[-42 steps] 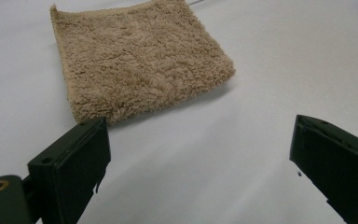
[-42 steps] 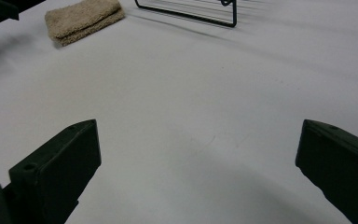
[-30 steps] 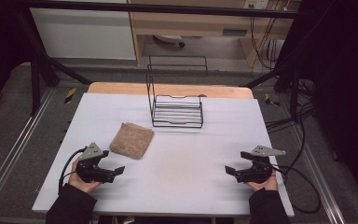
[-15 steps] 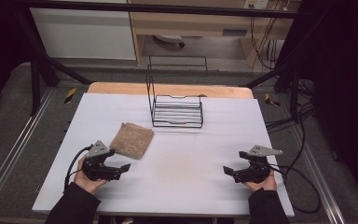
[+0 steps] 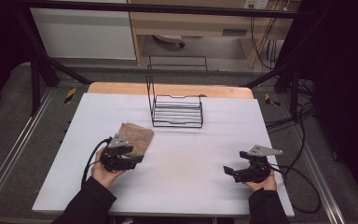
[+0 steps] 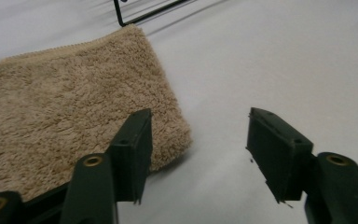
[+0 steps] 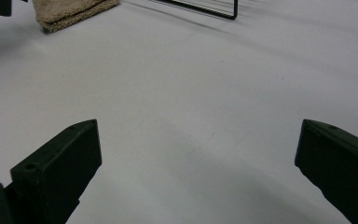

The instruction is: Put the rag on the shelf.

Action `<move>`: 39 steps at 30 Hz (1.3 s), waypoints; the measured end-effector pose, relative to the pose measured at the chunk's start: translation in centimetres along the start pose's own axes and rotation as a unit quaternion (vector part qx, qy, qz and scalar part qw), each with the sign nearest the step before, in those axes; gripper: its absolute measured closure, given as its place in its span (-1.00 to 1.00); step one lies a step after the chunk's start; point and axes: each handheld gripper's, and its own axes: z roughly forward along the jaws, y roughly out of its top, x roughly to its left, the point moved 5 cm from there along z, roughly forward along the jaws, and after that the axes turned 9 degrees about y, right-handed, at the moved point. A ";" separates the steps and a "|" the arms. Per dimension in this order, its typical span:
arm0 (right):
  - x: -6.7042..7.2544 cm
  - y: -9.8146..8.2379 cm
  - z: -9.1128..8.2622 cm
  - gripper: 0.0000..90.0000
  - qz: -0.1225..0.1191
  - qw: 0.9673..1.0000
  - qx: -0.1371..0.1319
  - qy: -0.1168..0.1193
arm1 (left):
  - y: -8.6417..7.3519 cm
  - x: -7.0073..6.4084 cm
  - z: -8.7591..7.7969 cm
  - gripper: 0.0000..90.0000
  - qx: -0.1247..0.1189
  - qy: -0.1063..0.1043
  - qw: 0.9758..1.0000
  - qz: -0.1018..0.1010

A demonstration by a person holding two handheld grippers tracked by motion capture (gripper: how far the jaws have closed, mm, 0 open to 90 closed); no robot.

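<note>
**Left Gripper at the Towel Corner**

Jaws of the left gripper [image 6: 196, 154] stood apart and had just been closing, with bare table between them; the pads pressed on nothing. One jaw overlapped the near corner of the towel [image 6: 70, 116], whether touching it could not be told, and the other stood beside the towel over the white table [image 5: 186, 186]. From above, the left gripper [image 5: 137, 160] sat at the towel's [image 5: 137, 135] near edge. The towel lay flat on the table, just in front of and left of the wire rack [image 5: 177, 109], apart from it. Jaws of the right gripper [image 7: 198, 163] stood wide apart over bare table. That gripper [image 5: 228, 171] was well right of the towel [image 7: 72, 11], nearer the person.
</note>
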 end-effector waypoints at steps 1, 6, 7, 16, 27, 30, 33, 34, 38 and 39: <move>0.0 0.0 0.0 -0.98 0.000 1.000 0.000 0.000 | 0.0 -0.1 0.3 -0.04 0.002 0.001 1.000 0.000; -0.1 0.0 0.1 -0.97 -0.003 1.000 0.002 0.000 | -0.5 -0.3 1.8 0.21 0.019 0.016 1.000 0.004; 0.0 0.0 0.1 -0.97 -0.001 1.000 0.003 0.001 | -0.6 -0.3 2.1 0.24 0.022 0.019 1.000 0.005; -0.1 0.0 0.1 -0.97 -0.003 1.000 0.005 0.000 | -1.0 0.2 3.0 0.68 0.030 0.038 0.999 0.008; -0.1 0.0 0.1 -0.96 -0.002 1.000 0.005 0.001 | -0.6 0.5 2.9 0.93 0.034 0.030 0.999 -0.011; -0.1 0.0 0.1 -0.96 -0.001 1.000 0.003 0.002 | -0.2 0.4 2.4 0.94 0.023 0.027 0.999 -0.019; -0.1 0.0 0.1 -0.96 -0.001 1.000 0.003 0.002 | 0.3 0.2 1.7 0.94 0.016 0.022 0.999 -0.028; -0.1 0.0 0.1 -0.96 -0.001 1.000 0.004 0.002 | 0.4 0.1 1.6 0.94 0.013 0.020 0.999 -0.030; 0.0 0.0 0.1 -0.96 0.000 1.000 0.004 0.003 | 0.9 -1.1 1.0 0.95 0.006 -0.001 1.000 -0.029; 0.0 0.0 0.1 -0.96 0.000 1.000 0.004 0.003 | 1.1 -1.4 0.9 0.95 0.006 -0.003 1.000 -0.027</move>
